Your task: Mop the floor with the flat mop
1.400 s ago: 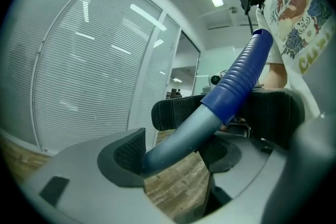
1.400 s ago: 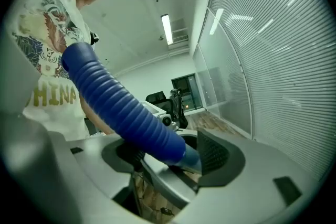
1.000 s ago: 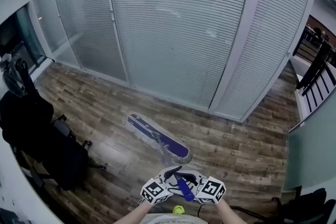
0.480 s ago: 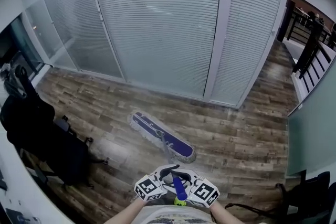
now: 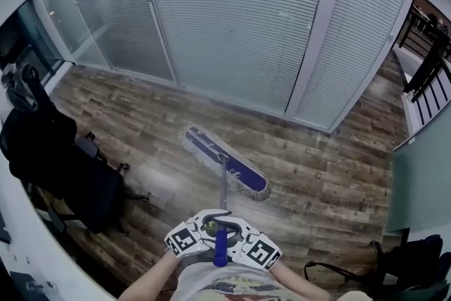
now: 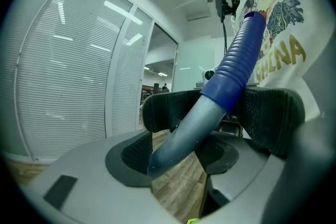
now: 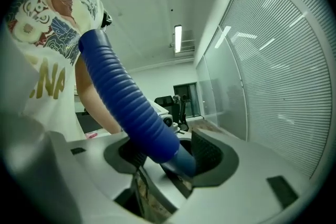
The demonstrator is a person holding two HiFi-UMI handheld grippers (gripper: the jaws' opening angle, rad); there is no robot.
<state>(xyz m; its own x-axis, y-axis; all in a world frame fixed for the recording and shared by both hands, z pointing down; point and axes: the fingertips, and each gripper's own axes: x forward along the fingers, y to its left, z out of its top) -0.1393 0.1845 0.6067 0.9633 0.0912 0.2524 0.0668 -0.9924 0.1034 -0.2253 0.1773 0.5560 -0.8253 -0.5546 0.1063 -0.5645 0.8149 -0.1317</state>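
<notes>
In front of you a slatted glass partition closes off the far side of the wood-plank floor. At your left a dark office chair heaped with black bags stands on the planks, well apart from the mop. A dark railing runs along the right edge, and another black bag lies at your lower right. The flat mop head lies slantwise on the floor between you and the partition, clear of both. Its handle rises back to you. The left tongs have just been closing and clamp the grey pole. The right tongs, lately narrowed too, clamp the ribbed blue grip. Your shirt shows yellow letters ending "NA"; the rest is cut off.
</notes>
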